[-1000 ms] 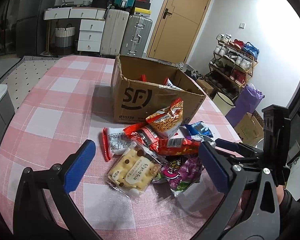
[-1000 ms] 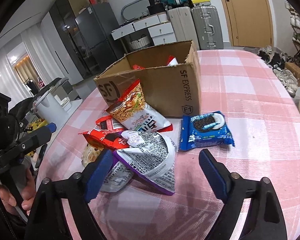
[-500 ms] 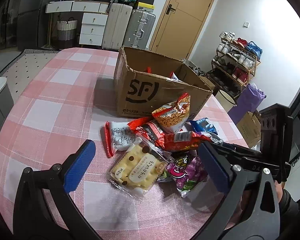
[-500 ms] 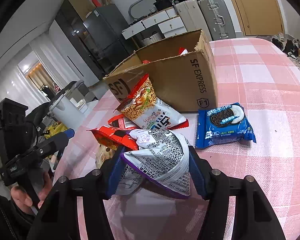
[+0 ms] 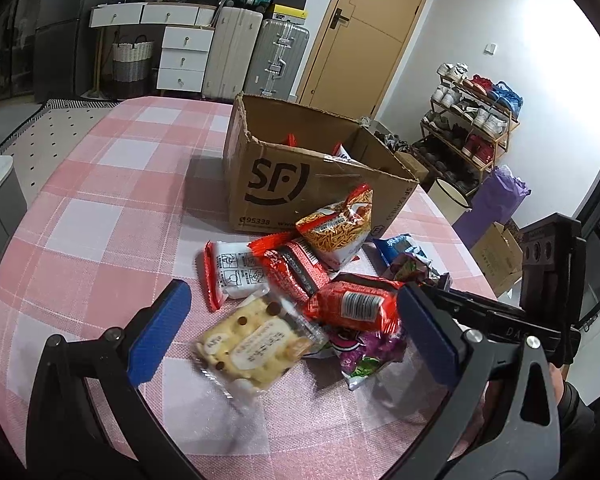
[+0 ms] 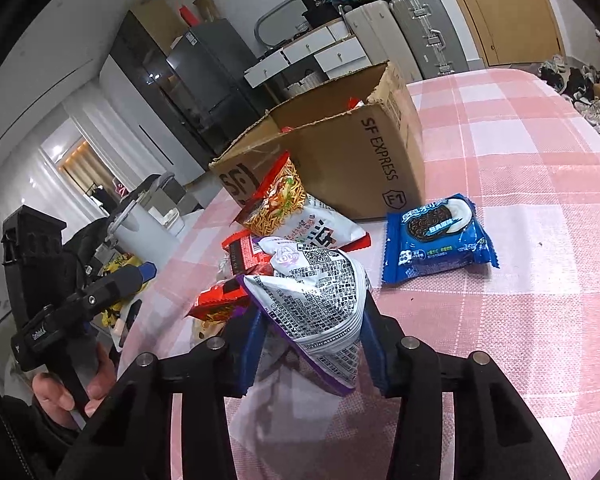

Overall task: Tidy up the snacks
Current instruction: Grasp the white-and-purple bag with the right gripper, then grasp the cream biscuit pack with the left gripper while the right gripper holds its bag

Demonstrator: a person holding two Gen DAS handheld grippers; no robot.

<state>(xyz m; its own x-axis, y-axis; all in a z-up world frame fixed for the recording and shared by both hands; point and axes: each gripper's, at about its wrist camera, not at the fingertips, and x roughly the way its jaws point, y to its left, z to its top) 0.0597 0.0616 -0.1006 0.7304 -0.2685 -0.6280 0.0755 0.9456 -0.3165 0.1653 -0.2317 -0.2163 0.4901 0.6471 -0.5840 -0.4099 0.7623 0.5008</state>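
My right gripper is closing its jaws on a purple-edged white snack bag, and the blue pads squeeze its lower end. The bag stands tilted above the pile. In the left wrist view its purple front shows beside a red pack. My left gripper hangs open over a yellow biscuit pack, touching nothing. A noodle bag leans on the open cardboard box, which holds a few packs. A blue cookie pack lies alone to the right.
A pink checked cloth covers the round table, whose edge runs close behind the box and on the right. More red and white packs lie in the pile. Suitcases, drawers, a door and a shoe rack stand beyond.
The right gripper's jaws went from wide apart to pinching the purple-edged bag, which now bulges upward. The red pack in the pile shifted. The left gripper kept still.
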